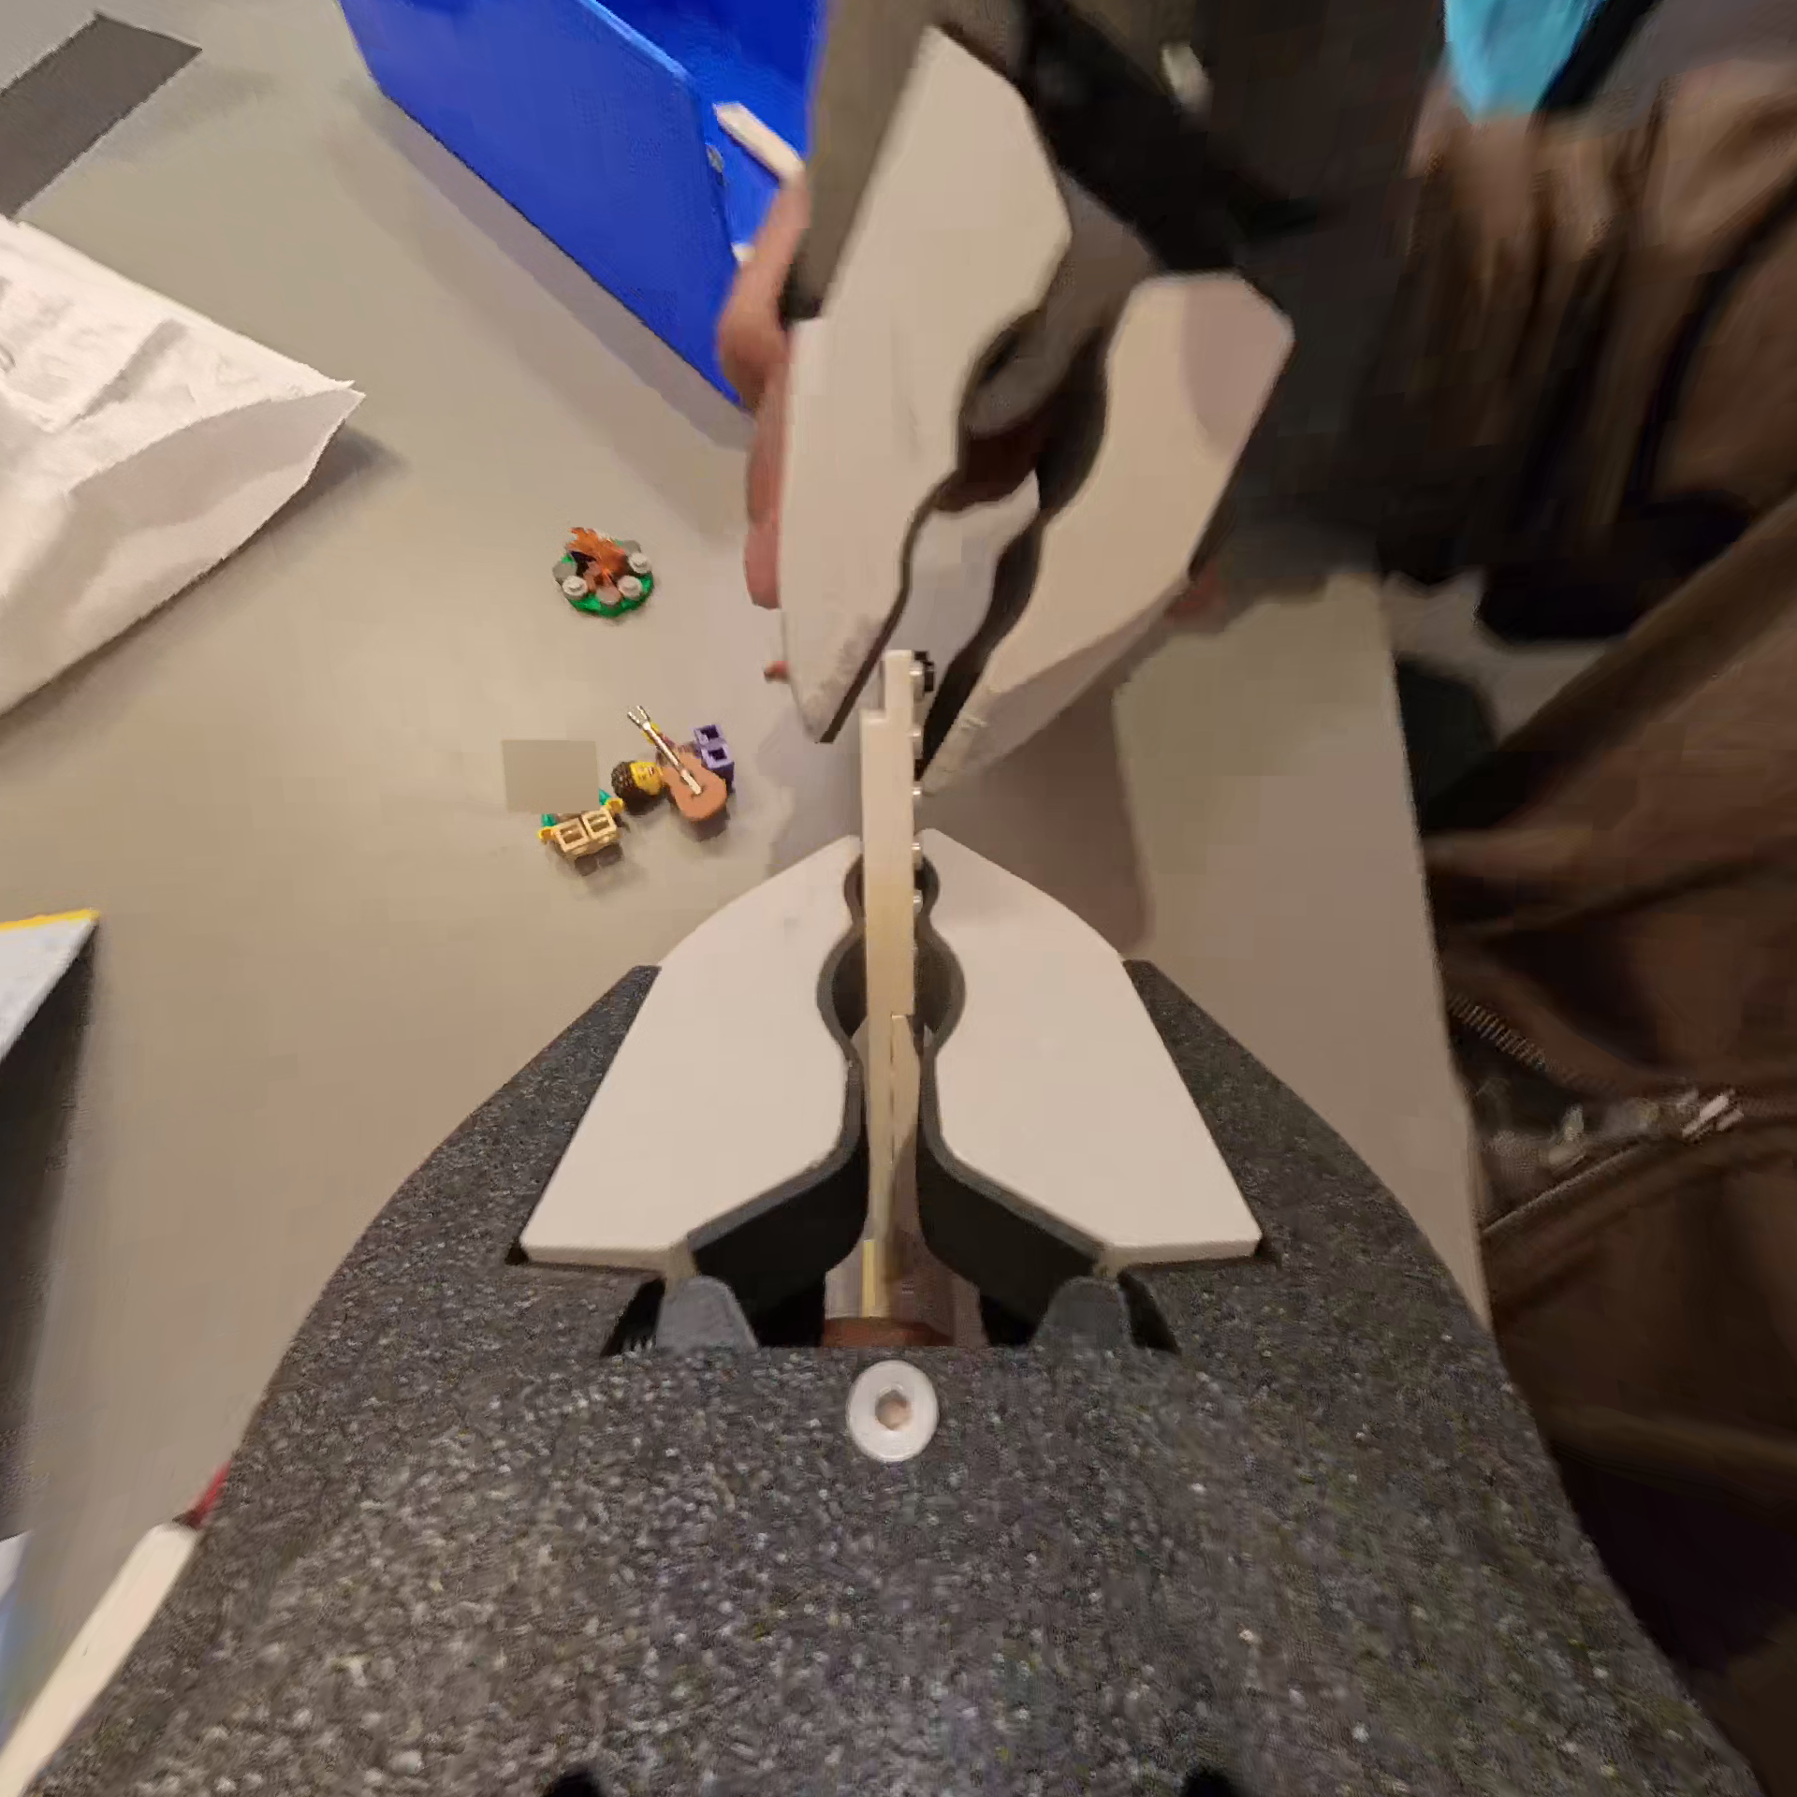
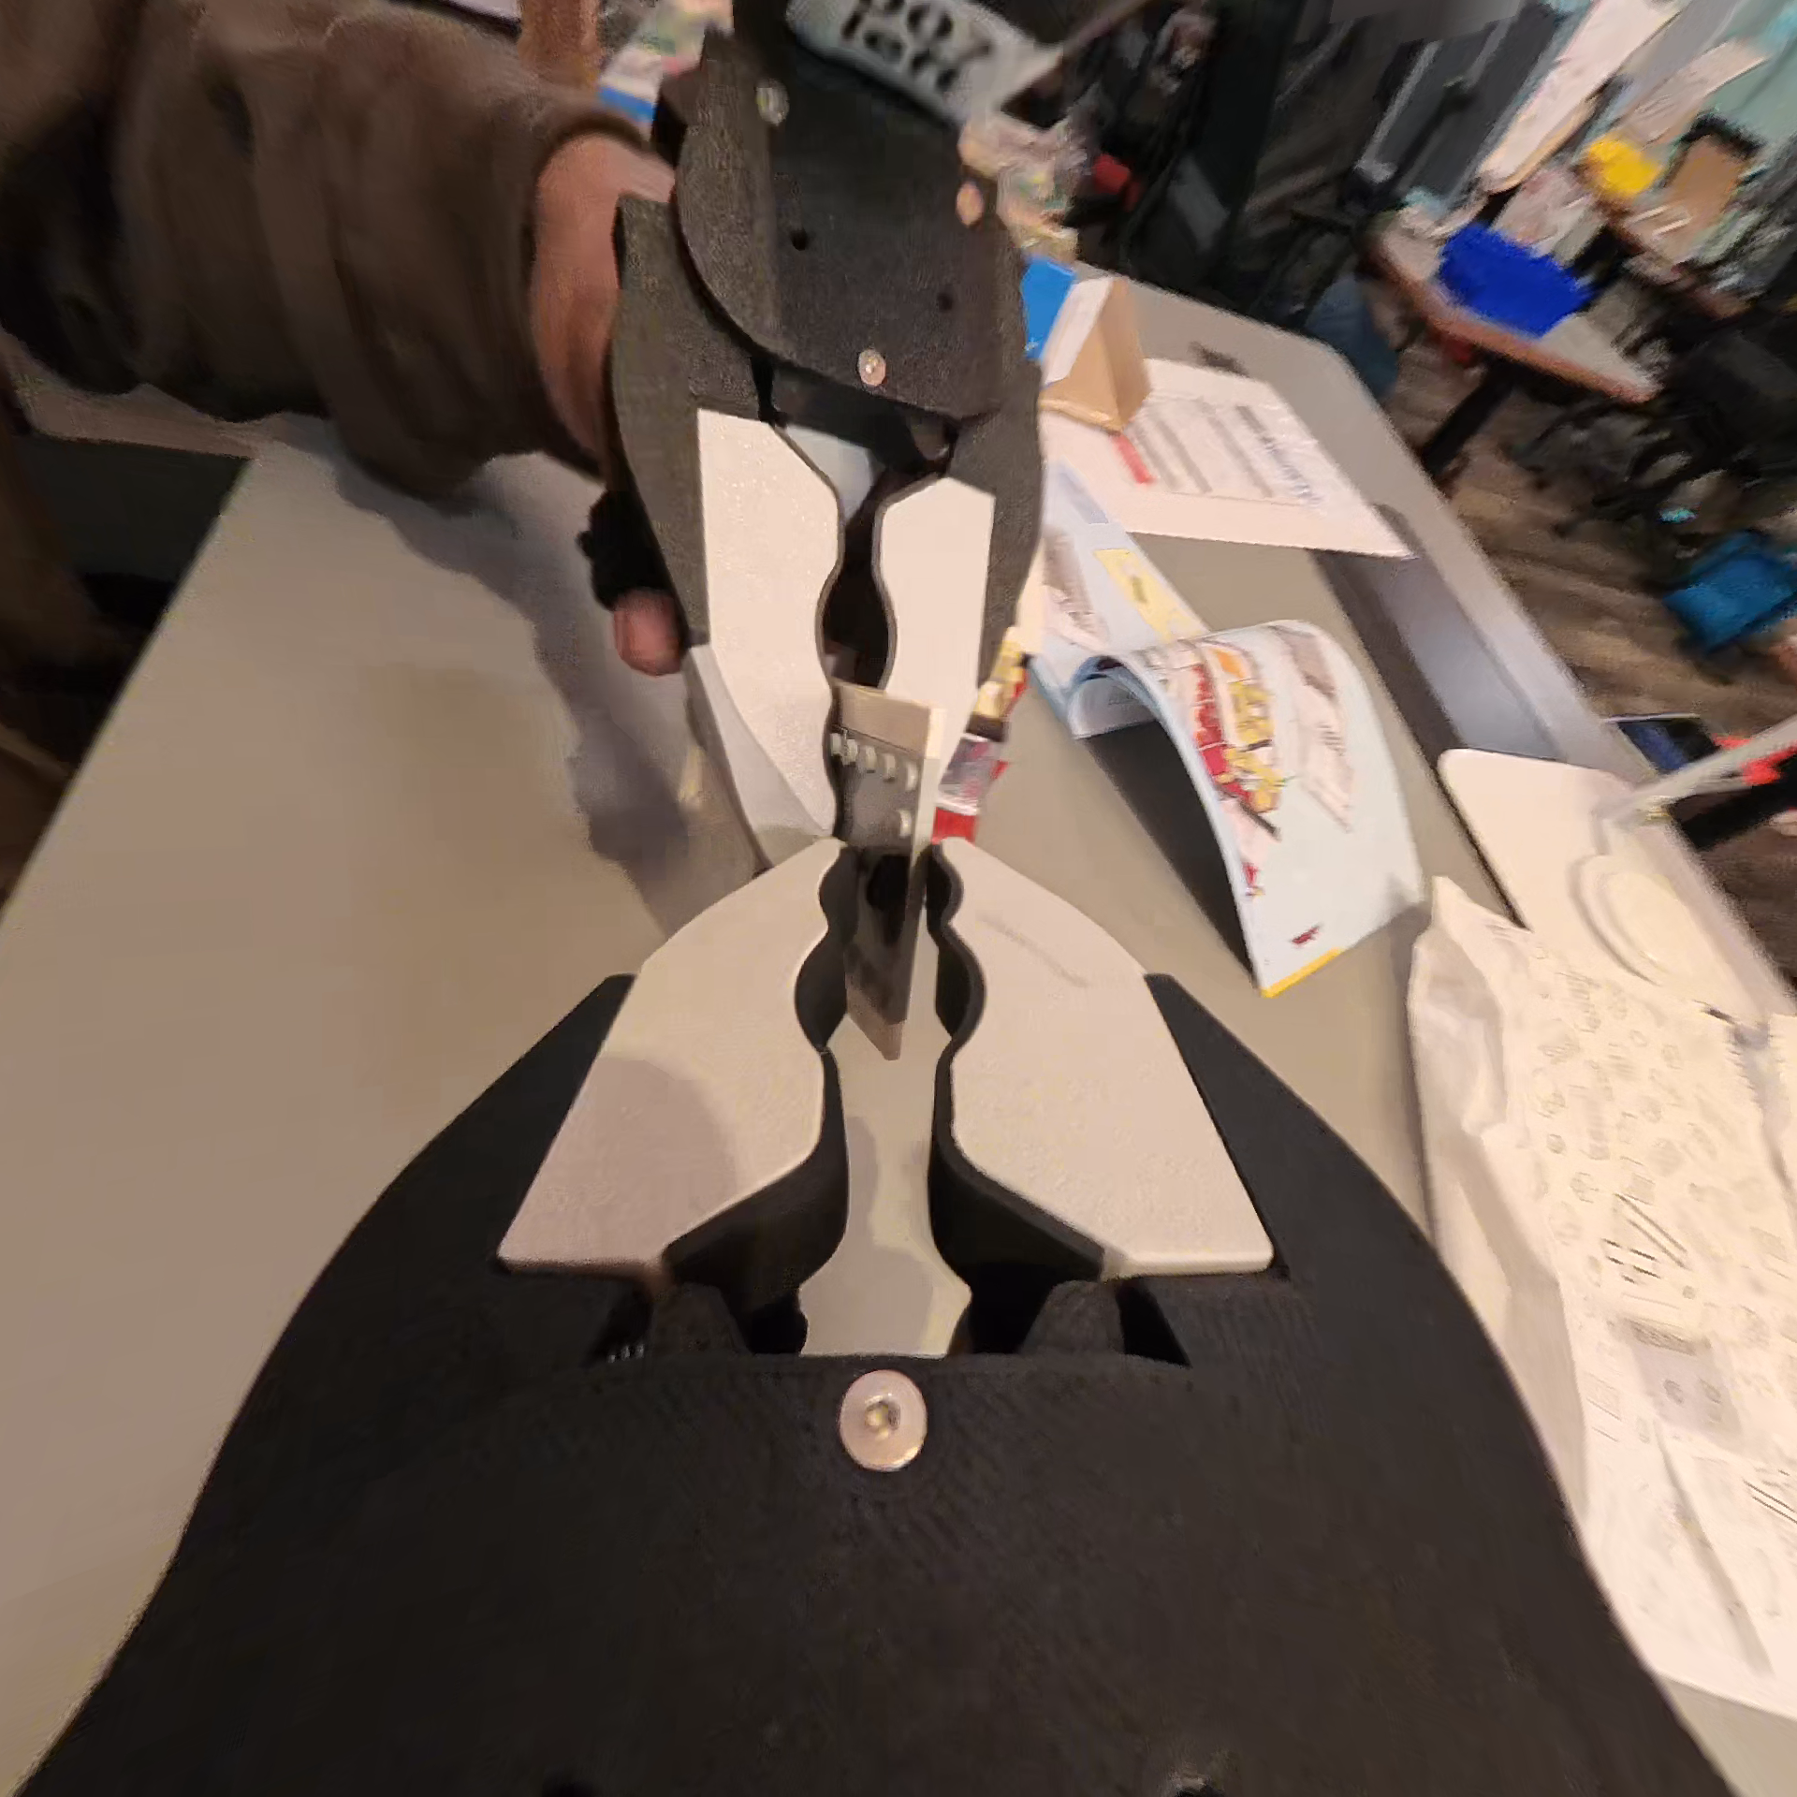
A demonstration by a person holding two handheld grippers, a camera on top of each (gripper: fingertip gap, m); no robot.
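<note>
Above the grey table (image 1: 292, 486), the left gripper (image 1: 890, 856) is clenched on a white studded toy-brick plate (image 1: 890, 778) held on edge. The right gripper (image 2: 880, 861) closes on the plate's far end. Toy figures (image 1: 642, 788) lie on the table, near a blue bin (image 1: 583, 146).

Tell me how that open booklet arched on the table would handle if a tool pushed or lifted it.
The open booklet would probably be floppy: its thin pages already bow into an arch over the table. It looks light for its size, so a push would likely slide it or flatten the arch. Its glossy-looking cover may slip if pinched at one edge.
</note>
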